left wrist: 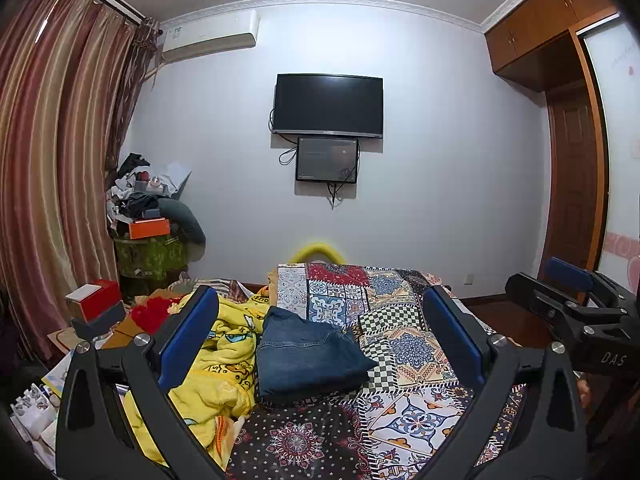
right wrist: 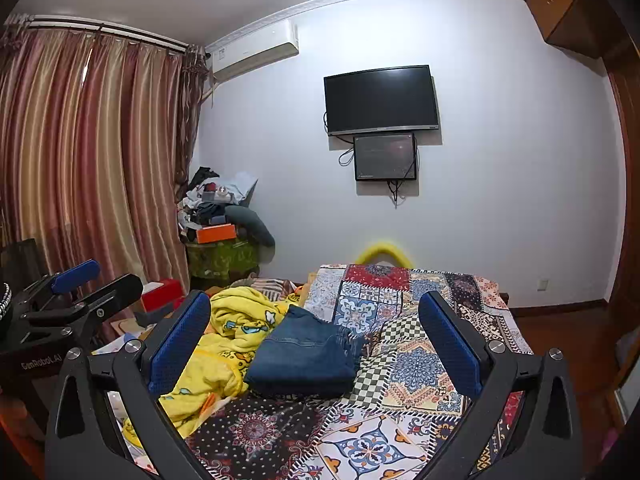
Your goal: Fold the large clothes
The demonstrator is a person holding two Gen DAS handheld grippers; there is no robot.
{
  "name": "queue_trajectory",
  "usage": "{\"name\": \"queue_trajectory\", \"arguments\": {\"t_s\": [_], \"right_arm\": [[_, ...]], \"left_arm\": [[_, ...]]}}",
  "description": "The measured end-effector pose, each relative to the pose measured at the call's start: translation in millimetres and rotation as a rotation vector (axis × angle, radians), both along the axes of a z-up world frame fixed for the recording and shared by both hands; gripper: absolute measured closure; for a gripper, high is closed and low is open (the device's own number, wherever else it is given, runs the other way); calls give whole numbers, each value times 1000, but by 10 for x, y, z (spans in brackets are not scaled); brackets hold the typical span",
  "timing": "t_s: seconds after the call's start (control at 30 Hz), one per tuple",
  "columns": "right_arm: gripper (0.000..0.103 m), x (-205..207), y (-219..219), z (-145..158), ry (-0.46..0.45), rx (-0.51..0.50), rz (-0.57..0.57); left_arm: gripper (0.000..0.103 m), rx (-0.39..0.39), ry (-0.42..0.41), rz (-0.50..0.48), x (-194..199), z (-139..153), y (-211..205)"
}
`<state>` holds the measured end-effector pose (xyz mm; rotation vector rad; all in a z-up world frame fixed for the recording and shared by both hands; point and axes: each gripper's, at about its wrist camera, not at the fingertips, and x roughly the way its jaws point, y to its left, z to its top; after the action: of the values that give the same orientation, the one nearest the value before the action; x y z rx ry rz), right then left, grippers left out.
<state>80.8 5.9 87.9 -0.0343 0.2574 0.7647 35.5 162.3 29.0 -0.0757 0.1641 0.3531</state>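
Denim jeans (left wrist: 306,354) folded on bed, beyond both open tools.

bed (left wrist: 404,412): patchwork-patterned cover
centre: folded jeans (left wrist: 308,356) lying flat
left: crumpled yellow blanket (left wrist: 224,364), touching the jeans

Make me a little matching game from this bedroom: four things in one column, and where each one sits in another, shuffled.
Things:
1. folded jeans
2. yellow blanket
3. television
4. orange box

Places:
A. mounted on the white wall, above a smaller screen
B. on the pile of clutter in the corner by the curtains
C. lying on the patchwork bedspread, in the middle
D. crumpled along the bed's left side, beside the jeans

Pairs: 1-C, 2-D, 3-A, 4-B
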Motion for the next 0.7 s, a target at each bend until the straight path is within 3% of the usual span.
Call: {"name": "queue_trajectory", "arguments": {"t_s": [0.7], "right_arm": [[0, 15, -10, 24, -11, -6, -8]], "left_arm": [[0, -22, 22, -58, 38, -40, -23]]}}
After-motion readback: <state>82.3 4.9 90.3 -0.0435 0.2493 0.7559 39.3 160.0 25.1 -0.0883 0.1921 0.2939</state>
